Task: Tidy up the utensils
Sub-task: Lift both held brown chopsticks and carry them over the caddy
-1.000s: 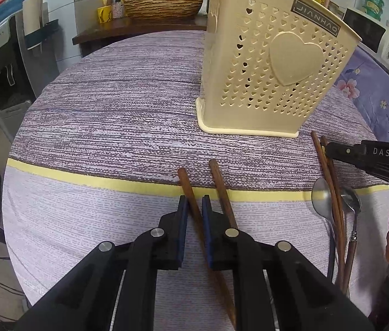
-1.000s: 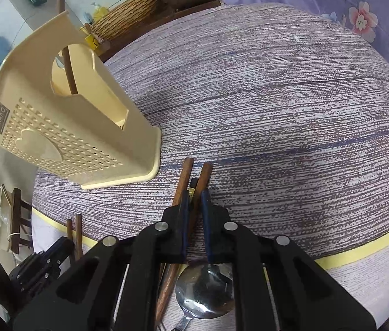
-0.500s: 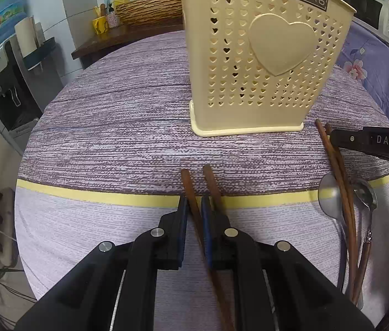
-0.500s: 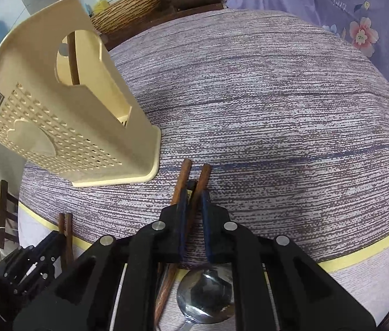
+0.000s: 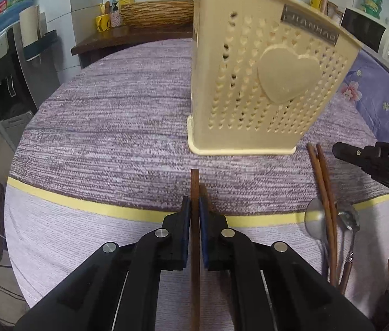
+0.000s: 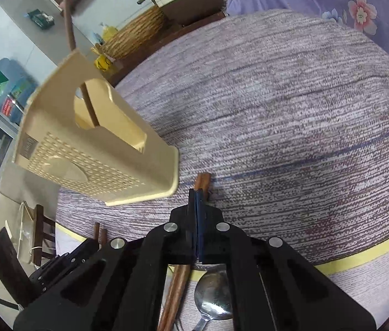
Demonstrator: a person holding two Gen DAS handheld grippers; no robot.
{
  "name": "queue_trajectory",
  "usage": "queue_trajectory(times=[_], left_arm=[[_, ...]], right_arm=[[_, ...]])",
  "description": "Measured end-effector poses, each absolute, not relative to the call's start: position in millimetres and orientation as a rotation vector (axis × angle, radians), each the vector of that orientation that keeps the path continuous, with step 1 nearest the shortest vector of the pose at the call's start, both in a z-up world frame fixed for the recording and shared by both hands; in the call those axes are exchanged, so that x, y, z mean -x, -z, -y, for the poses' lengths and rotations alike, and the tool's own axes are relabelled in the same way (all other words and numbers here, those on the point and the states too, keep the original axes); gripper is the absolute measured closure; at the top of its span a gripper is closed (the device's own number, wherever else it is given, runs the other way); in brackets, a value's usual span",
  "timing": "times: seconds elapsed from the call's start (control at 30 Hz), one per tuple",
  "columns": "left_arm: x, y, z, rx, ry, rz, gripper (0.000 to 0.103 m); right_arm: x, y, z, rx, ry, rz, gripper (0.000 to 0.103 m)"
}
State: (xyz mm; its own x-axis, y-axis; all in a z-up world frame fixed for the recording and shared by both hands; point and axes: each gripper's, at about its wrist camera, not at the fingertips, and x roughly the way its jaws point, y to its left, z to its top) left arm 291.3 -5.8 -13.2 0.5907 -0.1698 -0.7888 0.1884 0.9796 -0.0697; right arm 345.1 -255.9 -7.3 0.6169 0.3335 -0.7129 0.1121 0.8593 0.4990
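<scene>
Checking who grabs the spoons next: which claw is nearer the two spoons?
Right. The right claw sits directly above the spoons, shut on chopsticks. The left claw is off to their left, gripping another chopstick.

A cream utensil holder (image 5: 260, 82) blocks the bench's (image 5: 106, 127) far right; bare cloth lies open to its left. Paired chopsticks (image 5: 322, 187) and spoons (image 5: 314, 218) crowd the near right beside the right gripper (image 5: 338, 151).

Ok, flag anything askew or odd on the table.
Nothing is spilled or broken. The utensils are just scattered: two chopsticks lie across two spoons right of the holder, where one chopstick already stands. The left gripper has pinched a chopstick, its mate beside it.
</scene>
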Motion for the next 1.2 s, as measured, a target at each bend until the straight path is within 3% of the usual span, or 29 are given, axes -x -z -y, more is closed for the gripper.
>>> queue_trajectory(times=[0.23, 0.47, 1.07, 1.2], left_arm=[[-290.7, 4.0, 5.8, -0.019, 0.21, -0.895, 0.095], [-291.1, 9.0, 3.5, -0.017, 0.212, -0.906, 0.095], [-292.9, 15.3, 1.1, -0.023, 0.218, -0.928, 0.095], [-291.7, 12.6, 2.7, -0.025, 0.219, -0.921, 0.095]], right_arm=[[-344.5, 3.7, 259.3, -0.462, -0.045, -0.905, 0.101], [-344.3, 16.3, 258.1, -0.418, -0.028, -0.976, 0.084], [-359.5, 19.6, 220.8, -0.234, 0.045, -1.045, 0.084], [-359.8, 19.8, 222.8, -0.261, 0.048, -1.028, 0.092]])
